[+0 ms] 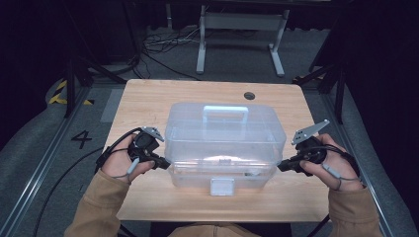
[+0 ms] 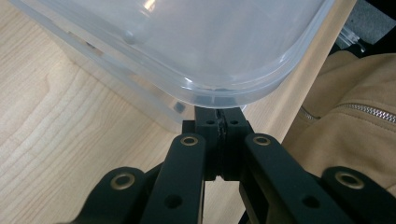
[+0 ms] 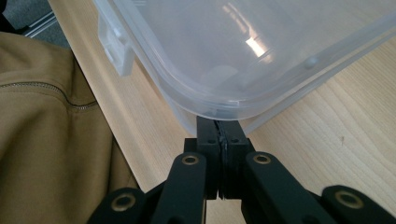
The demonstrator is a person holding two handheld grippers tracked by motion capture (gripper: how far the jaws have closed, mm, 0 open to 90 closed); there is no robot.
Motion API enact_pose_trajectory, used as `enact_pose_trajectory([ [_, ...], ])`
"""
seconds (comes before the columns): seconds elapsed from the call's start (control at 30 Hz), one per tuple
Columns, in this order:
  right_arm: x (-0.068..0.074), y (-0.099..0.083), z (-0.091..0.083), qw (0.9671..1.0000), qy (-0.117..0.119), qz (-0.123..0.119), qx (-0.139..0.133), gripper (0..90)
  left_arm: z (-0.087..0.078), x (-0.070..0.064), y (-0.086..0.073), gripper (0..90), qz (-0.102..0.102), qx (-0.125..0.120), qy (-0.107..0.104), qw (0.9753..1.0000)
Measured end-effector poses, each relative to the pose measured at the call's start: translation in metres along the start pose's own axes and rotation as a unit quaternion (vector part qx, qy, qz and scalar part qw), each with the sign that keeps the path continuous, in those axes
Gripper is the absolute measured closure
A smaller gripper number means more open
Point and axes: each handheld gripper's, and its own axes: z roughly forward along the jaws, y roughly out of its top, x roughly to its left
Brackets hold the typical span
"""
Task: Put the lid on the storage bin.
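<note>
A clear plastic storage box with a clear lid and a top handle stands mid-table. Its white front latch hangs loose. My left gripper is shut, and its tips sit under the lid's front left corner. My right gripper is also shut, tucked beneath the lid's front right corner. In each gripper view the jaws press together, left gripper and right gripper, with the very tips hidden by the lid's rim. The lid's front edge looks slightly raised off the base.
The wooden table has a round cable hole at the back right. A white table frame and loose cables lie on the floor beyond. Tan jacket sleeves come in at the near edge.
</note>
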Motion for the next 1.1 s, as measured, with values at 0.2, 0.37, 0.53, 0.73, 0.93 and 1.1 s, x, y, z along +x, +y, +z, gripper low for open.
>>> enact_pose_trajectory([
  [0.2,0.000,0.000,0.004,0.9999,0.003,0.000,0.015,89.3,0.004,0.000,0.000,88.8,0.003,0.017,0.000,0.9999],
  [0.37,0.000,0.000,0.006,0.9997,0.004,-0.001,0.024,89.3,0.006,0.000,0.000,88.7,0.004,0.027,-0.001,0.9996],
  [0.53,0.000,0.000,0.009,0.9994,0.005,-0.003,0.034,89.4,0.007,0.001,0.000,89.2,0.005,0.033,-0.002,0.9994],
  [0.73,0.000,0.000,0.011,0.9992,0.004,-0.004,0.041,89.4,0.009,0.001,0.000,89.4,0.005,0.042,-0.003,0.9991],
  [0.93,0.000,0.001,0.014,0.9987,0.004,-0.007,0.051,89.4,0.012,0.002,0.000,89.5,0.006,0.049,-0.005,0.9988],
  [1.1,0.000,0.000,0.016,0.9984,0.005,-0.008,0.056,89.4,0.013,0.002,0.000,89.5,0.007,0.055,-0.005,0.9985],
])
